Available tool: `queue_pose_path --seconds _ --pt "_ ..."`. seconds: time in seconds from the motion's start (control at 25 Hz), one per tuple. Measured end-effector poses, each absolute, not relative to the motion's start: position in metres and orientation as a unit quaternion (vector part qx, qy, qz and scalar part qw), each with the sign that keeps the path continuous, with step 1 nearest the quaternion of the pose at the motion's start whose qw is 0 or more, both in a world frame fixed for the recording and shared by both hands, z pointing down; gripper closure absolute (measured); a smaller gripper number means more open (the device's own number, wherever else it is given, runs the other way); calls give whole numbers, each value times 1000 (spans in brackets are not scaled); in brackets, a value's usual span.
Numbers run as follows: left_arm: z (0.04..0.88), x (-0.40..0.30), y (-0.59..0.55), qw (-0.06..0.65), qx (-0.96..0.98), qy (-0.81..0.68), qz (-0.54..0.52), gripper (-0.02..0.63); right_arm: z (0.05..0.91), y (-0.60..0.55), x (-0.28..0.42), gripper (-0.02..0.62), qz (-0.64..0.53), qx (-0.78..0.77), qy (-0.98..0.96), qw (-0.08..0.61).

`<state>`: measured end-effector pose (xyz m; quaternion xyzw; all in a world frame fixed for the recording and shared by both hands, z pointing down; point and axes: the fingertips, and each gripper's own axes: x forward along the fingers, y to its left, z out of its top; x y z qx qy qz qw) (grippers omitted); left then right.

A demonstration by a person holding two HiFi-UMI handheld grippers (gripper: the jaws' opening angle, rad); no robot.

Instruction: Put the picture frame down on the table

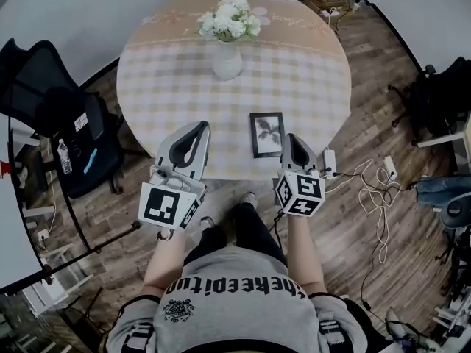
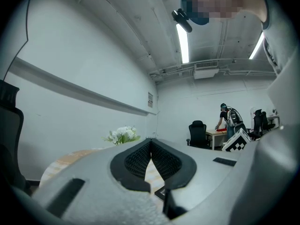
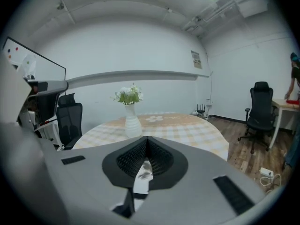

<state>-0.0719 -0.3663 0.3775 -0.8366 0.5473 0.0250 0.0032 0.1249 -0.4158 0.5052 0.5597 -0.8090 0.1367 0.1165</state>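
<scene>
Left tool point(image 2: 150, 142): clenched. My two jaws meet at their tips with nothing between them. It hangs over the near rim of the worktop, left of the frame and apart from it.
Right tool point(image 3: 146, 138): also clenched and carrying nothing, tips pressed together. In the head view its tip sits just beside the frame's right edge. I cannot tell whether it touches.
Picture frame point(image 1: 267, 134): released, lying flat on the worktop close to the near edge, picture side up. It has a dark border and a pale print of a plant. It lies between my two tools, nearer the right one. In the right gripper view part of it shows below my closed jaws.
Worktop point(image 1: 169, 87): round, covered by a checked cloth point(image 1: 309, 87) with a plain tan band at the far side.
Vase point(image 1: 227, 59): white, upright, past the middle of the worktop and well apart from the frame.
Flowers point(image 1: 229, 17): a white bunch standing in the vase.
Office chair point(image 1: 66, 123): black, just beside the worktop on my left.
Cables point(image 1: 372, 190): white, loose on the wooden floor point(image 1: 368, 65) to my right.
</scene>
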Motion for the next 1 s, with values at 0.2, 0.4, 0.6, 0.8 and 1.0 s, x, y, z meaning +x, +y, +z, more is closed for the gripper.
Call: queue_pose_path --seconds 0.2,0.4,0.6,0.8,1.0 --pt "367 -71 -350 12 -849 528 30 591 470 -391 118 589 118 558 -816 95" --pt "352 -68 -332 26 -861 506 43 591 430 -363 114 589 92 563 -819 63" --pt "340 -65 -313 35 -871 488 49 591 395 -335 109 589 69 566 -821 35" --pt "332 -63 -292 45 -879 471 56 591 371 -307 103 589 50 567 -822 14" --pt "325 -66 -274 51 -885 458 62 591 358 -282 95 589 39 566 -824 -5"
